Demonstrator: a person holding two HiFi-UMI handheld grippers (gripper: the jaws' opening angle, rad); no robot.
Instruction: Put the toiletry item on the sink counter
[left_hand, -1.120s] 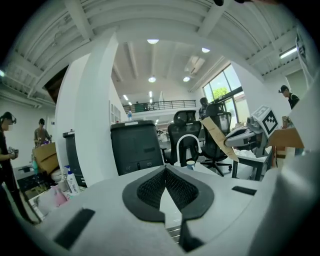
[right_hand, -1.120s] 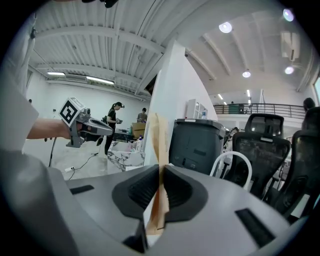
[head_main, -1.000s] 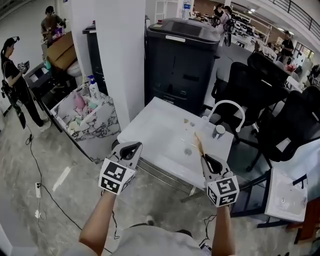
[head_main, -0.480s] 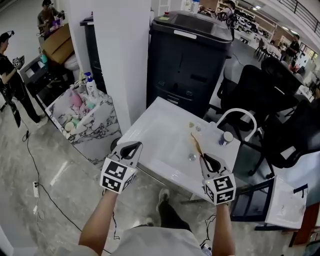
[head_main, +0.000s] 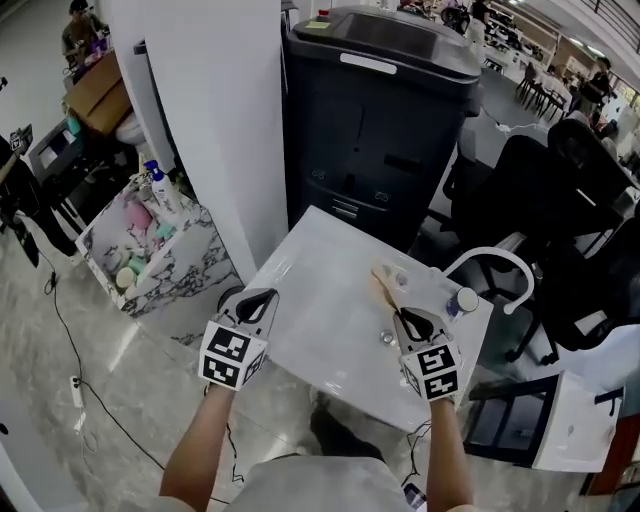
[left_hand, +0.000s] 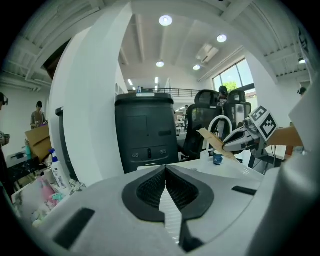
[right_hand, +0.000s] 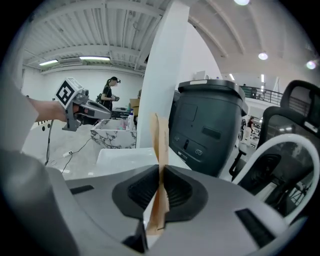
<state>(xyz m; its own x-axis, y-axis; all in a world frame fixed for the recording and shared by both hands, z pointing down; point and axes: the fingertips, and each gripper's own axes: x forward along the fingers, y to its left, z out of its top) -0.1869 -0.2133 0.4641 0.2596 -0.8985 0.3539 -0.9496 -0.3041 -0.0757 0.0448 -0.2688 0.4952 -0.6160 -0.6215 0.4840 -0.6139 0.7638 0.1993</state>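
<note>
White sink counter (head_main: 320, 310) is standing on the glossy grey floor (head_main: 110, 360), with a white arched faucet (head_main: 490, 253) rising from its far right corner. A small white-capped jar (head_main: 462, 300) is standing on the top just beside the faucet's base. A small round metal piece (head_main: 386, 338) is lying near the front right (drain or loose part, cannot tell), and a few tiny pale bits (head_main: 399, 279) are lying toward the back. To the left, a marble-patterned box (head_main: 195, 265) holding bottles is sitting on the floor, with a thin black cable (head_main: 68, 335) trailing near it.
</note>
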